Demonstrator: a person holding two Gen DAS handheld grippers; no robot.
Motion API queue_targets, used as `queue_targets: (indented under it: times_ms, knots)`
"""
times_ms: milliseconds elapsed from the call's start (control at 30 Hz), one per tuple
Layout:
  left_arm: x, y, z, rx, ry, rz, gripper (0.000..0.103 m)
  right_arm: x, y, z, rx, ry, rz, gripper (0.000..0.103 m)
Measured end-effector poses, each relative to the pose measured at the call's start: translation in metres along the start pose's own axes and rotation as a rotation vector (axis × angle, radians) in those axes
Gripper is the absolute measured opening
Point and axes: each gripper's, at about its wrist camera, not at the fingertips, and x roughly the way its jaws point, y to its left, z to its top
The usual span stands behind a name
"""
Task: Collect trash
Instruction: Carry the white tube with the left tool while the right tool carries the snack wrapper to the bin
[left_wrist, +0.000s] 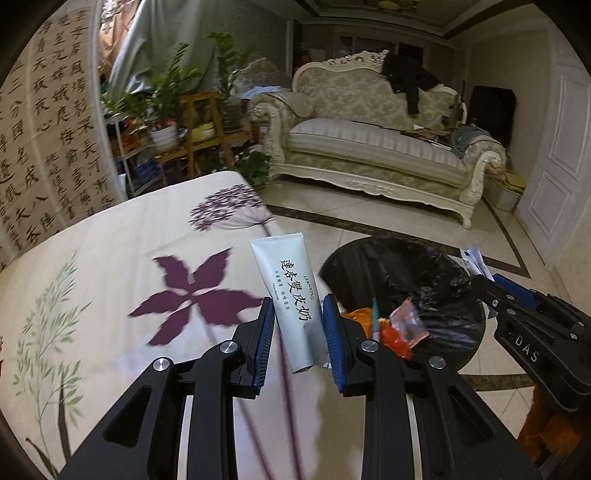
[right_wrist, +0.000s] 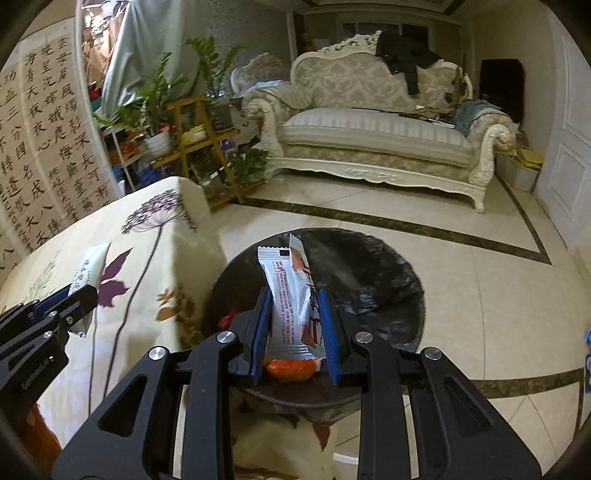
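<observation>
Now left gripper (left_wrist: 299, 314): I'm pinching the white tube (left_wrist: 286, 295) upright at lower centre, beside the bin (left_wrist: 454, 280).
Right gripper (right_wrist: 295, 321): I'm clamping the snack wrapper (right_wrist: 291, 295) over the bin's mouth, ready for dropping.

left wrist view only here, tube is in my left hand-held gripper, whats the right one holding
Observer: The right hand-held gripper is shut on a white and orange wrapper.
Operator: is it over the bin yet
Observer: Yes, the wrapper hangs over the black-lined bin, which sits on the floor beside the table.
Operator: anything under it in there
Observer: An orange packet shows just below the wrapper.
</observation>
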Motion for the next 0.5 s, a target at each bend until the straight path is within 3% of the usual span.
queue_targets:
  times_ms: [500]
  knots:
    - [0.051, -0.039, 0.024, 0.08, 0.031, -0.006, 0.028, 0.035, -0.018, 0.009, 0.04, 0.009, -0.033, 0.026]
